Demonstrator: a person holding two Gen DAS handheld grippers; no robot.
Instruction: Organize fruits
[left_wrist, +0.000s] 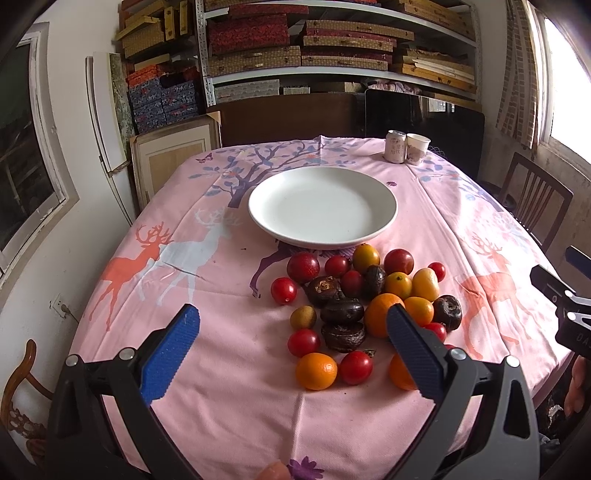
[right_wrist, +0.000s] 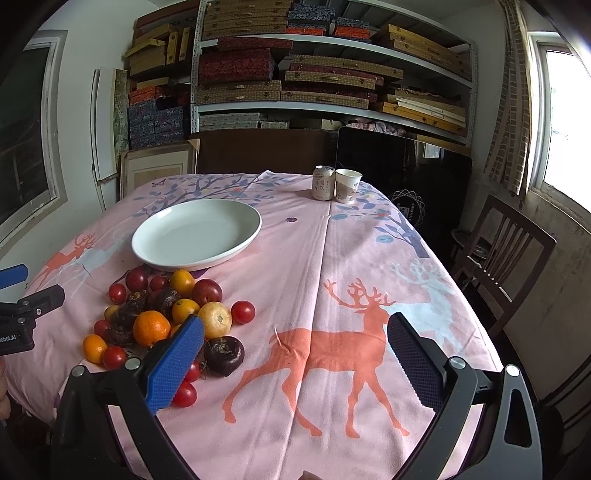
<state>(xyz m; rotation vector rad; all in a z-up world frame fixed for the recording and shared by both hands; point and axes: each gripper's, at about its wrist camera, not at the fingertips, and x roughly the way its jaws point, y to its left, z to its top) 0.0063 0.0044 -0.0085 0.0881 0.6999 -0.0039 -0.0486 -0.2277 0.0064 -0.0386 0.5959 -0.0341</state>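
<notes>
The left gripper (left_wrist: 293, 334) is hovering with jaws spread wide, gripping nothing, over the near edge of the fruit pile (left_wrist: 364, 299). The right gripper (right_wrist: 295, 332) is likewise standing open over the pink deer tablecloth (right_wrist: 354, 258), right of the pile. Cherry tomatoes, oranges and dark fruits, possibly water chestnuts, are lying just before the white plate (left_wrist: 369, 230).

One plate (left_wrist: 384, 221); one can (left_wrist: 395, 146); one paper cup (left_wrist: 417, 147).
</notes>
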